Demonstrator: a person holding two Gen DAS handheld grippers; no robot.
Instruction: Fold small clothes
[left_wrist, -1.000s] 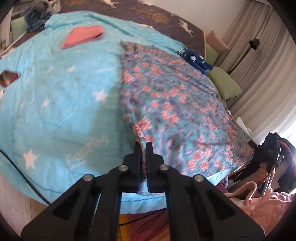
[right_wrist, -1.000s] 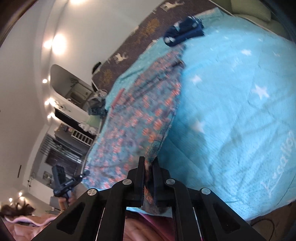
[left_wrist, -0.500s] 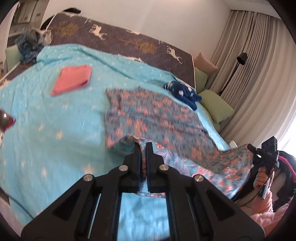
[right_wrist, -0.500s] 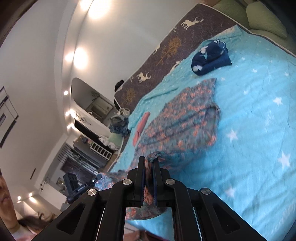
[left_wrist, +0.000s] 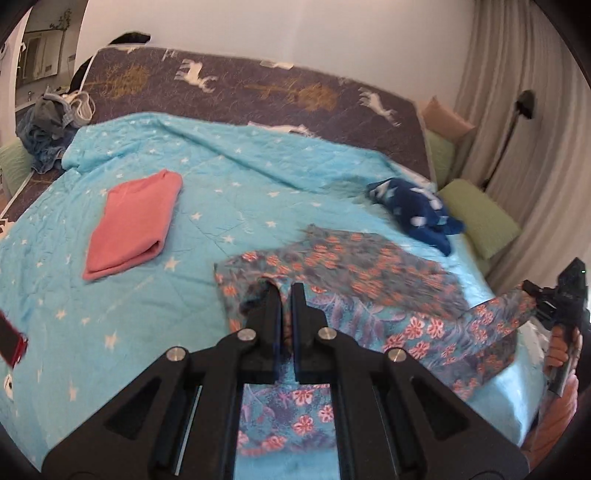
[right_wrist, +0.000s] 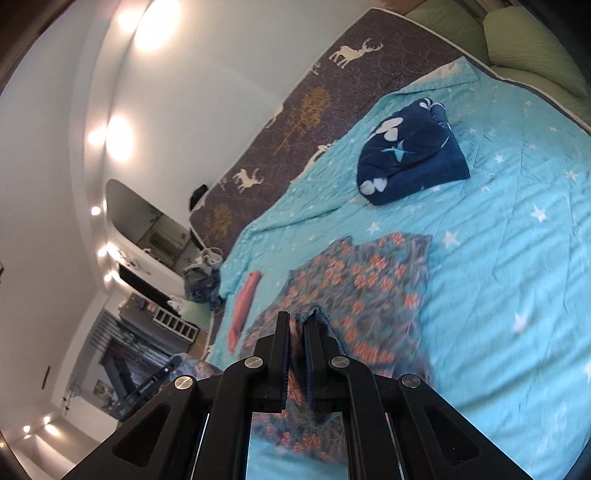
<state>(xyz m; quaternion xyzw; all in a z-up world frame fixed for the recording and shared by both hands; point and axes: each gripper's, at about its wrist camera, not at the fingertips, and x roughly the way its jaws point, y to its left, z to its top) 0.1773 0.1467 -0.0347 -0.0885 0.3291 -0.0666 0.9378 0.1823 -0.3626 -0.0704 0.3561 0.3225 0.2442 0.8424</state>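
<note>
A blue floral garment with orange flowers (left_wrist: 373, 280) lies on the turquoise star quilt (left_wrist: 229, 199), its near part lifted and carried over the far part. My left gripper (left_wrist: 286, 291) is shut on one near corner of the garment. My right gripper (right_wrist: 295, 321) is shut on the other near corner; the garment (right_wrist: 369, 284) spreads out beyond it. The right gripper also shows at the right edge of the left wrist view (left_wrist: 535, 295), holding the fabric above the bed.
A folded pink garment (left_wrist: 133, 225) lies left on the quilt, also in the right wrist view (right_wrist: 242, 306). A dark blue bundle with white shapes (left_wrist: 417, 214) (right_wrist: 410, 151) lies beyond the floral garment. Green pillows (left_wrist: 476, 218) line the right side. A clothes heap (left_wrist: 44, 133) sits far left.
Both grippers have lifted the garment's near edge off the bed's front and carried it forward over the far part. The garment now looks about half as long.
</note>
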